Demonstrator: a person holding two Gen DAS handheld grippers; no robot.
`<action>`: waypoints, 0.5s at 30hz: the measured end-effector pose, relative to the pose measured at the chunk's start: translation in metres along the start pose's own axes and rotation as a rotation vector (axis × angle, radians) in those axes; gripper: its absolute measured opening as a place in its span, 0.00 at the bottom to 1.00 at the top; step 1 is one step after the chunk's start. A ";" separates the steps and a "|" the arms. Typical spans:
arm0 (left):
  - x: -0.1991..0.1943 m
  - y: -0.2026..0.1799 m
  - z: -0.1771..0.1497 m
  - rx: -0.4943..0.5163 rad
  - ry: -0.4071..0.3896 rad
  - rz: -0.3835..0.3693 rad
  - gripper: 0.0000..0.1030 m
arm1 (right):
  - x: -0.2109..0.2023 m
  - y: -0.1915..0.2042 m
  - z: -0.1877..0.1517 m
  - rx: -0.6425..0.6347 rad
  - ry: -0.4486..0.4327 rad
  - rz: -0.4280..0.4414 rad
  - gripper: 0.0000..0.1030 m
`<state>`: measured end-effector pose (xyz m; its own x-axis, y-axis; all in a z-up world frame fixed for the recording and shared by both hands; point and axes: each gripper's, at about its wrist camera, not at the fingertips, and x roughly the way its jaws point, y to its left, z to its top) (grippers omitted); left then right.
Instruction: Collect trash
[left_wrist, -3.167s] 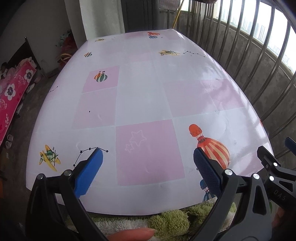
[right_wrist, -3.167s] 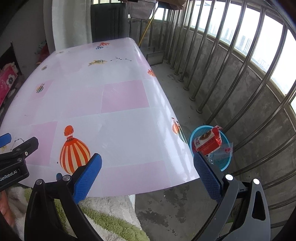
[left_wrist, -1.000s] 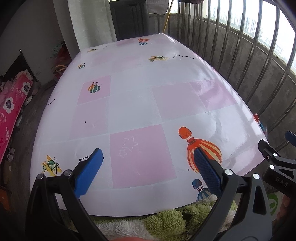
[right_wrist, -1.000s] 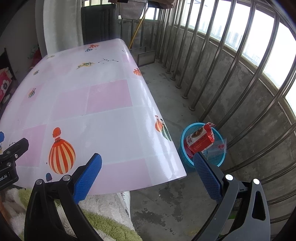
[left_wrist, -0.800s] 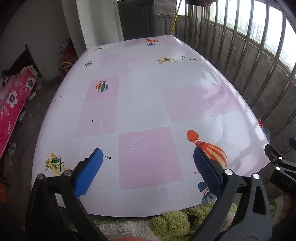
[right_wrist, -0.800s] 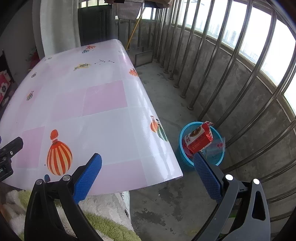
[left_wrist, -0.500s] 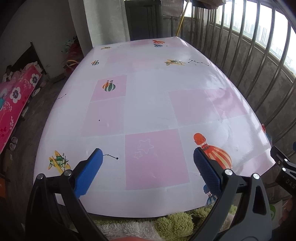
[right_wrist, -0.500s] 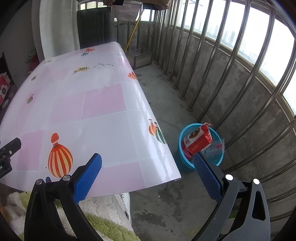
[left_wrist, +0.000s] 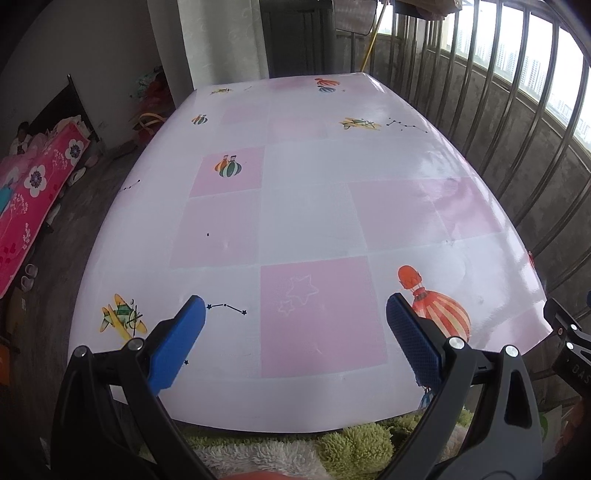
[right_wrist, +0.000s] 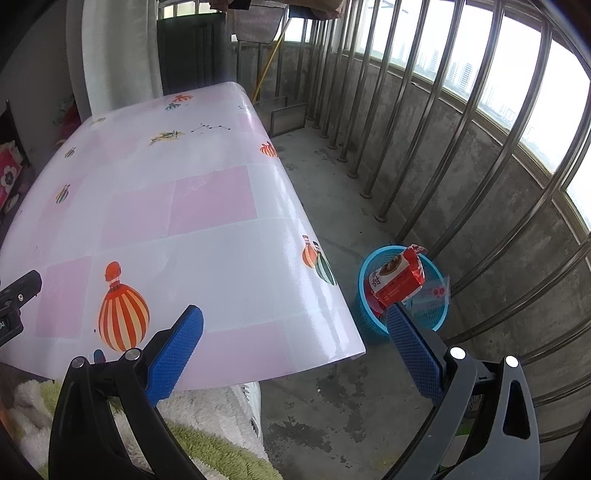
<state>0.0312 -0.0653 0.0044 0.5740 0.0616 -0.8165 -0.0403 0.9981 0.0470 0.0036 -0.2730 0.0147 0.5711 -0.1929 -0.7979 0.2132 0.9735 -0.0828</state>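
Both my tools, left (left_wrist: 293, 326) and right (right_wrist: 295, 338), gape empty over the bench (left_wrist: 306, 206); a red packet (right_wrist: 397, 282) sits in the basket (right_wrist: 437, 321) on the floor.

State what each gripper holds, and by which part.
Nothing is held: the left gripper and the right gripper are both open and empty.

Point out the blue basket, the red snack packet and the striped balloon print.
blue basket (right_wrist: 364, 275): right wrist view, left rim.
red snack packet (right_wrist: 397, 282): right wrist view, packet's middle.
striped balloon print (right_wrist: 123, 319): right wrist view, balloon's body.
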 end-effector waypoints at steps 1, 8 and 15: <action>0.000 0.000 0.000 0.000 0.001 0.001 0.91 | 0.000 0.000 0.000 0.000 0.000 0.000 0.94; 0.000 -0.001 -0.001 -0.003 0.004 0.004 0.91 | 0.000 0.001 0.000 -0.002 0.000 -0.001 0.94; -0.001 -0.001 -0.001 -0.003 0.004 0.004 0.91 | -0.001 0.002 0.000 -0.002 -0.001 0.000 0.94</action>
<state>0.0302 -0.0665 0.0042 0.5708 0.0653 -0.8185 -0.0451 0.9978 0.0482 0.0034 -0.2713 0.0149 0.5715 -0.1931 -0.7976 0.2117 0.9737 -0.0841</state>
